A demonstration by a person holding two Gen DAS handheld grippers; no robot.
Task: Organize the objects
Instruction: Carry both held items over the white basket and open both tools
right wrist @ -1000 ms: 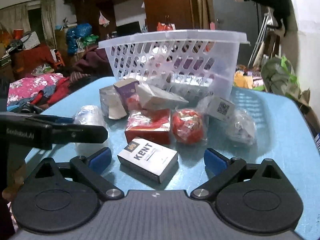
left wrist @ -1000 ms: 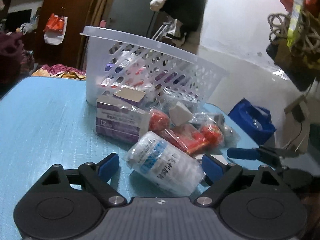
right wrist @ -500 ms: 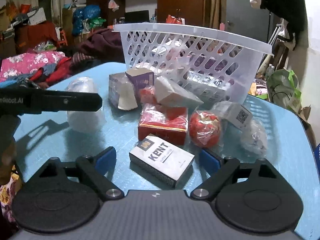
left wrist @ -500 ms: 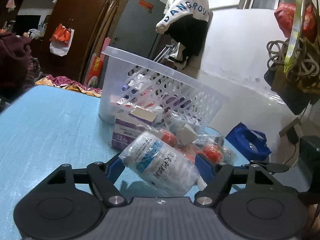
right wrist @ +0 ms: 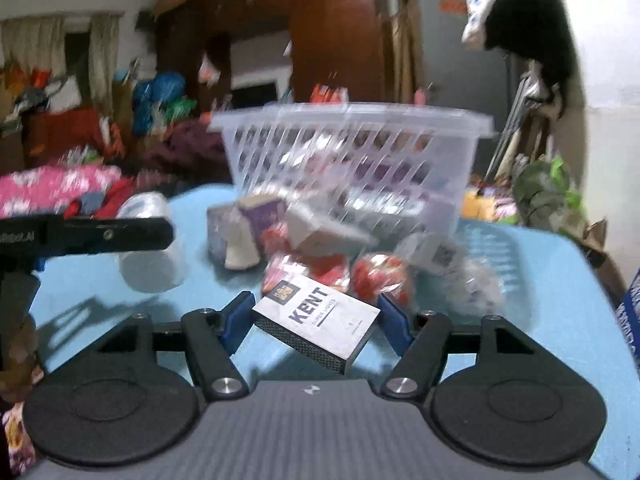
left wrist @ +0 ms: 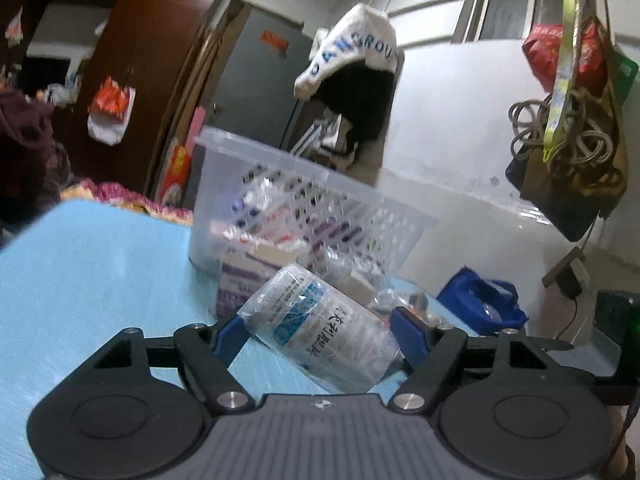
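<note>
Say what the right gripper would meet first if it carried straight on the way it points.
The right gripper already has the KENT box between its fingers. Ahead, it would probably first meet the red wrapped packets, then the white basket; depth is uncertain.

A plastic-wrapped white bottle (left wrist: 320, 328) with a blue label lies tilted at lower centre of the left view. The white KENT box (right wrist: 316, 322) sits askew at lower centre of the right view. A perforated basket (right wrist: 352, 160) stands behind.

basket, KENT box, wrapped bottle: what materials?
Basket: translucent moulded plastic, slotted walls. KENT box: printed card by its sharp folded edges, probably. Wrapped bottle: white, likely plastic, under crinkly clear film that glints.
</note>
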